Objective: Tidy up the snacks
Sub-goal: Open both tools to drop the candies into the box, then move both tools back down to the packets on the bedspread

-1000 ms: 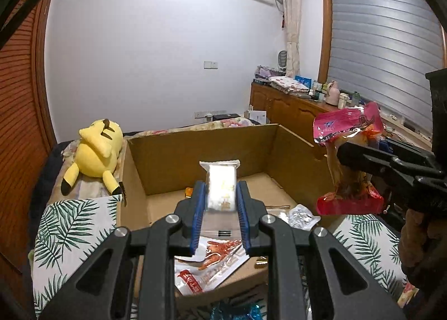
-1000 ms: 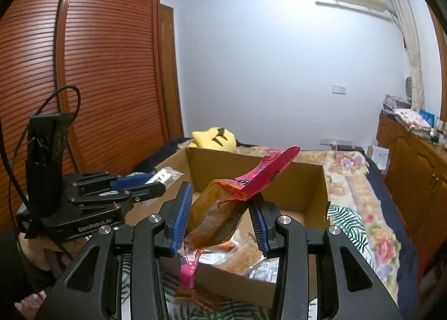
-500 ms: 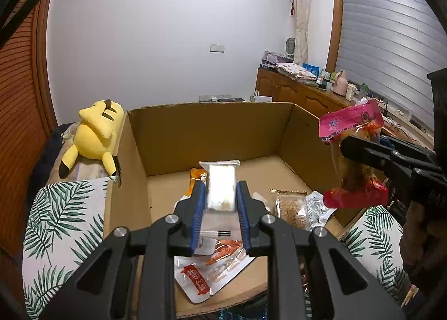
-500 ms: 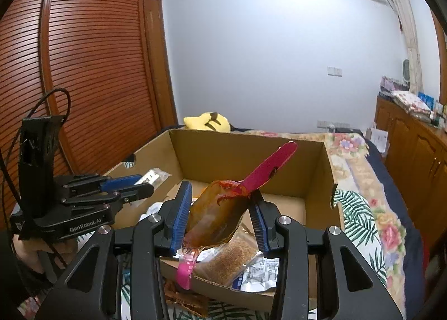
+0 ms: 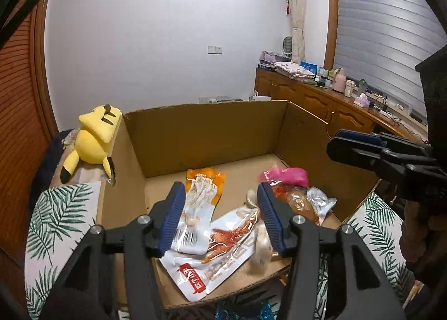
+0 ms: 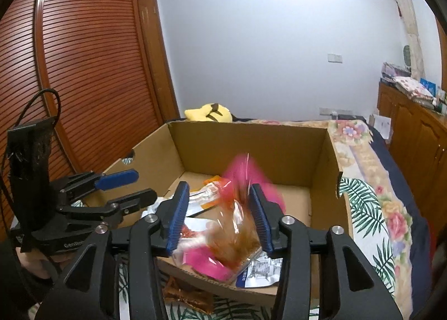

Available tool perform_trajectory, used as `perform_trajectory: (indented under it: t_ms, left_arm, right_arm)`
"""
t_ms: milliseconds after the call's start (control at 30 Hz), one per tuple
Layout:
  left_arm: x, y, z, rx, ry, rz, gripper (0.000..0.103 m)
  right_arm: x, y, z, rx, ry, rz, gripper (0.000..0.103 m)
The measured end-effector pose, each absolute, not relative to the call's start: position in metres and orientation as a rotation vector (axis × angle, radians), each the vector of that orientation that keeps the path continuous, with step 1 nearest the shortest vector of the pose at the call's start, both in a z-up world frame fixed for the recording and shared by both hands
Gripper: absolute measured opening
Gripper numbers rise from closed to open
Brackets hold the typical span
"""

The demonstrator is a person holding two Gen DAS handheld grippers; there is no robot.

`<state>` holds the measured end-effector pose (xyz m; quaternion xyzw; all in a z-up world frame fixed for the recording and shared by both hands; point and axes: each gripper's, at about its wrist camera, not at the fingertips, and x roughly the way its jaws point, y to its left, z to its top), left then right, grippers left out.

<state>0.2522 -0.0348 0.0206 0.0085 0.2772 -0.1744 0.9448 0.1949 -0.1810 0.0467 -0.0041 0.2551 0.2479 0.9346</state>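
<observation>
Both packets have left the jaws since a second ago: the left gripper [image 5: 221, 215], then clamped on a small white snack, is opening with nothing pressed between its blue pads, and the right gripper [image 6: 216, 215], then holding a pink-and-amber pouch [image 6: 237, 225], is opening as that pouch is dropping, blurred, between its fingers without touching them. Nearest the left camera, a white packet printed with red [image 5: 220, 255] is lying by the front wall of the single cardboard box [image 5: 201, 135], with a clear packet topped in orange [image 5: 199, 199] partly over it. Beyond, in the left wrist view, the pink-topped pouch is resting beside one crinkled silver wrapper [image 5: 321, 202]. At least five packets are showing; more are cut off behind the fingers, so the full count is unclear. One brown wrapper [image 6: 187, 296] is lying outside on the leaf-print bedspread [image 5: 56, 216]. Farther back, one yellow plush toy [image 5: 92, 141] is sprawling beside the box.
</observation>
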Motion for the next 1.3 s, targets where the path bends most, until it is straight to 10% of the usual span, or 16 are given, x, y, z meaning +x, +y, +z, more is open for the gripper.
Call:
perform_trajectory:
  t_ms: [400, 600, 1300]
  left_arm:
    - [0.229, -0.028, 0.032, 0.017, 0.549, -0.347, 0.06]
    - [0.208, -0.02, 0.044, 0.004, 0.512, -0.345, 0.08]
    - [0.149, -0.014, 0.042, 0.054, 0.494, -0.313, 0.081]
  right_arm:
    - [0.161, -0.176, 0.059, -0.051, 0.485, 0.485, 0.053]
    - [0.131, -0.176, 0.069, -0.071, 0.46, 0.452, 0.053]
    - [0.056, -0.163, 0.075, -0.119, 0.422, 0.44, 0.061]
